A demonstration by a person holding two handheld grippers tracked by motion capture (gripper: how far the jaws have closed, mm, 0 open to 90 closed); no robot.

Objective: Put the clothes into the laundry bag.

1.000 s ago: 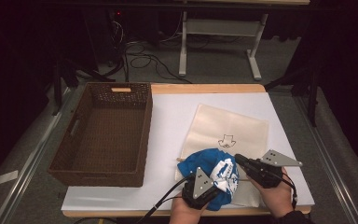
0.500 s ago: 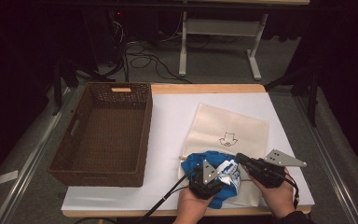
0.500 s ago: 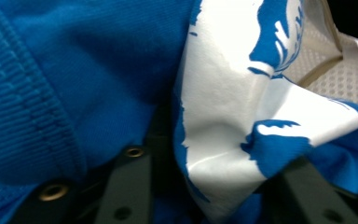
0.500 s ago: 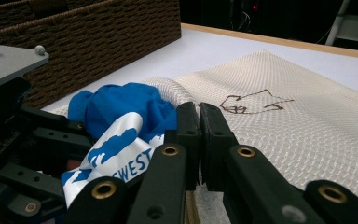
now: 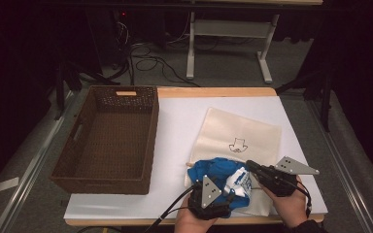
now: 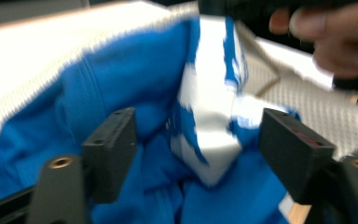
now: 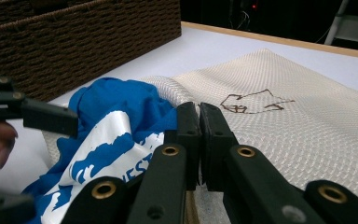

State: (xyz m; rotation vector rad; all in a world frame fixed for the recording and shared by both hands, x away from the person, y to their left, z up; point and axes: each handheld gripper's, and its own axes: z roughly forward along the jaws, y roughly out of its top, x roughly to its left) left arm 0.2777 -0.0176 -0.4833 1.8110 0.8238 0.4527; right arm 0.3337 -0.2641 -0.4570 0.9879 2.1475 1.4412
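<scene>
A blue garment with white print lies bunched at the mouth of a cream cloth bag near the table's front edge. My left gripper is open. Its jaws have just been opening, and the blue garment lies loose between the pads of the left gripper. My right gripper is shut on the bag's edge. In the right gripper view the right gripper has its jaws pressed together on the cream bag, beside the garment.
A brown wicker basket stands empty on the left of the white table sheet; its wall rises behind the garment. The bag has a small drawing on it. A desk frame and cables lie beyond the table.
The left gripper pushed forward into the garment, then drew back a little toward the table's front edge. The right gripper and the bag stayed in place.
</scene>
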